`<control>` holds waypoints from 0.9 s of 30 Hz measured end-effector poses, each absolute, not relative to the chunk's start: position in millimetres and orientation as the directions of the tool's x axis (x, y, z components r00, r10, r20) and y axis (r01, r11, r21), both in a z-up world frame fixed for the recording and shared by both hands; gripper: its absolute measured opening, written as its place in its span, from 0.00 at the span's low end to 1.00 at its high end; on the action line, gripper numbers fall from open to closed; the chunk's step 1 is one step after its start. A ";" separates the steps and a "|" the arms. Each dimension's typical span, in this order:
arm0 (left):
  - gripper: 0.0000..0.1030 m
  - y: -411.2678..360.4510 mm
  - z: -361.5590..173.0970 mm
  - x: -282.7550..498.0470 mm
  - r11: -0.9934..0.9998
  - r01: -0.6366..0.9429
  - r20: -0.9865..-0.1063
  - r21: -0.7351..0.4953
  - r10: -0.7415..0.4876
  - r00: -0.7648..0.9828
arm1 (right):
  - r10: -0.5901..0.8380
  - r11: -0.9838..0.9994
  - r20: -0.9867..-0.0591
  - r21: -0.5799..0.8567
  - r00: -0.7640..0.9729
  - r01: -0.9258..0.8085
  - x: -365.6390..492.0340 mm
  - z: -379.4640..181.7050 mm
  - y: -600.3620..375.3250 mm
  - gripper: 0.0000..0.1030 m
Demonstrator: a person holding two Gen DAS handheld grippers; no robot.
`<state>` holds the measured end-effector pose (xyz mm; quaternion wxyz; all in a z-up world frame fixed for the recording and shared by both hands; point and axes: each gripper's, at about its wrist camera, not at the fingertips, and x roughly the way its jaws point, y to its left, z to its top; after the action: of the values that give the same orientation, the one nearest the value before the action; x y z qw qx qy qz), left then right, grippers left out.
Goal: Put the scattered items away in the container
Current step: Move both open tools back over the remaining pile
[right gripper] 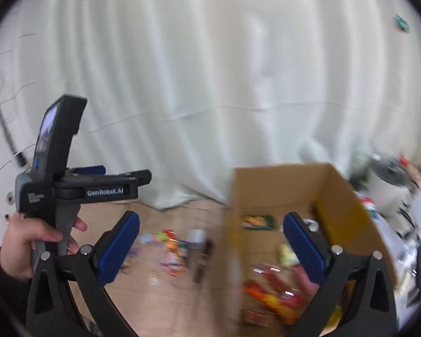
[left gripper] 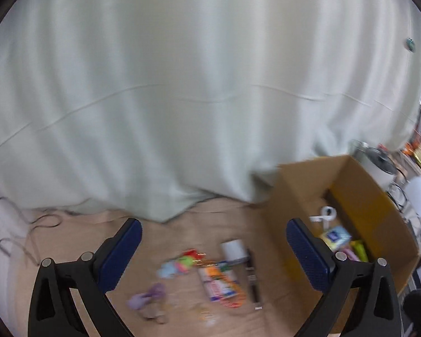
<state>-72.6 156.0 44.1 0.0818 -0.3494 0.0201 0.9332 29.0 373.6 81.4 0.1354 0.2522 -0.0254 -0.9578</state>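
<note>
Both grippers, left gripper (left gripper: 213, 252) and right gripper (right gripper: 210, 248), released wide, nothing grasped. Scattered items (left gripper: 210, 275) on floor left of cardboard box (left gripper: 300, 185).

Left gripper (left gripper: 213, 255) wide open, nothing between the blue pads (left gripper: 120, 255). Cardboard box (left gripper: 300, 185) open on the wooden floor (left gripper: 182, 230), some packets inside. Left of the box: scattered packets (left gripper: 219, 283), a dark pen (left gripper: 252, 278), a purple item (left gripper: 146, 297), all blurred. Pale curtain (left gripper: 182, 84) behind the box.
</note>
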 end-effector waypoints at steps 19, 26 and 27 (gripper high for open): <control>1.00 -61.9 -140.1 -59.9 -0.986 0.065 -0.762 -0.156 0.078 -0.642 | -0.342 -0.899 -0.694 0.045 -0.634 0.436 -16.6 -96.1 152.0 1.00; 1.00 -67.1 -173.0 -51.5 -0.987 0.054 -0.777 -0.153 0.086 -0.624 | -0.373 -0.853 -0.750 0.046 -0.546 0.519 -16.4 -135.0 138.5 0.80; 1.00 -68.4 -173.9 -50.4 -0.987 0.045 -0.776 -0.154 0.093 -0.624 | -0.389 -0.852 -0.748 0.069 -0.538 0.520 -17.9 -135.3 139.7 0.72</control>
<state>-50.4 -68.4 -173.9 0.0134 -0.4335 -0.0795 0.8976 -17.9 139.7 -135.3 0.2602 0.4041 0.0807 -0.8732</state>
